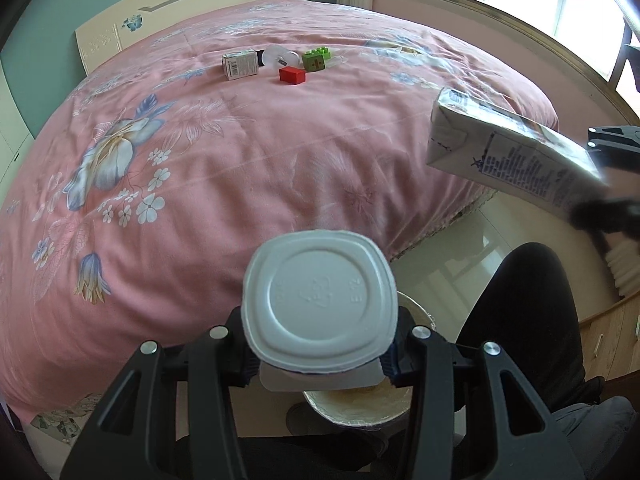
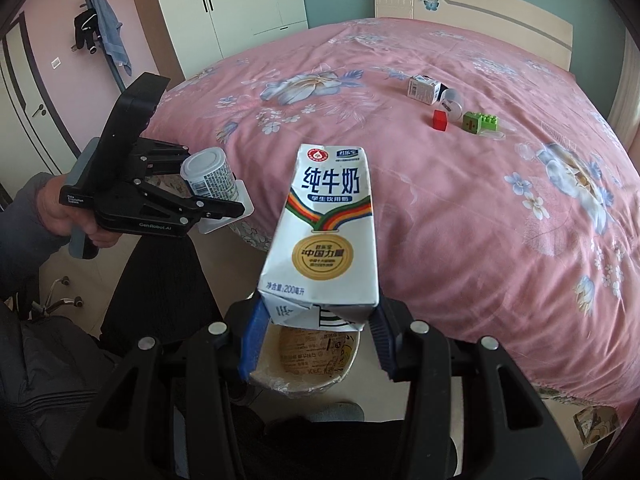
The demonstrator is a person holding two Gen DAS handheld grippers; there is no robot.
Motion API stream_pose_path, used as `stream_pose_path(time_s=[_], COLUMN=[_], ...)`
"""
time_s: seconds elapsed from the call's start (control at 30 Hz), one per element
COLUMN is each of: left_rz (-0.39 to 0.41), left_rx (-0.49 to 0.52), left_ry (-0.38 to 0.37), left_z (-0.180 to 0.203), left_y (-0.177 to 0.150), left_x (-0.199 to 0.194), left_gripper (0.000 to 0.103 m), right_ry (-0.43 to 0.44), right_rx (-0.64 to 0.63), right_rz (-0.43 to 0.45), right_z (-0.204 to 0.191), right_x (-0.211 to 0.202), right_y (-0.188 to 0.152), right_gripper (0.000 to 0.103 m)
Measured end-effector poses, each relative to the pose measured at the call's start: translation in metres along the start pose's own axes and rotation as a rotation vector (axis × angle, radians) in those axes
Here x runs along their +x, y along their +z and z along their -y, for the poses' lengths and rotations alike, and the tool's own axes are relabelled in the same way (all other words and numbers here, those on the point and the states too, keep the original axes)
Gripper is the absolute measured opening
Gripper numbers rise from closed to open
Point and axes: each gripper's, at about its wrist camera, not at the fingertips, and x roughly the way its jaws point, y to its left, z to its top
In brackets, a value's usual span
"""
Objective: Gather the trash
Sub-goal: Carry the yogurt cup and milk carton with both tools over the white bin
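Since both are likely empty, light and easily crushed, the left gripper [image 1: 320,364] clamps the white yogurt cup [image 1: 320,304] at lower centre near its rim, while the right gripper [image 2: 318,328] pinches the milk carton [image 2: 324,232] mid-frame by its folded end.

We see a bed [image 1: 224,184] covered by a pink sheet [image 2: 460,208] printed with blue and white flowers. Toward its headboard end a small cluster of things lies on the sheet: a small white box [image 1: 239,64] on its side, a clear round lid [image 1: 280,55] just beside it, a red block [image 1: 292,75] in front, and a green toy brick [image 1: 317,58] near the lid. Beside the bed, a paper bowl [image 2: 316,360] stands on the pale tiled floor [image 1: 452,248].
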Motion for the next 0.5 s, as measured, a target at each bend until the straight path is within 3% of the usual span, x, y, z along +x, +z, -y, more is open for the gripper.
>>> stream_pose_path(time_s=[0.5], left_rz=[-0.123], left_rx=[-0.026], left_ry=[-0.078], left_z=[0.025], left_y=[-0.065], left_x=[0.032], left_gripper=[0.049], right_ry=[0.067], right_rx=[0.009], right_rz=[-0.117], right_z=[-0.028], right_x=[0.037], right_y=[-0.044], right_gripper=[0.047])
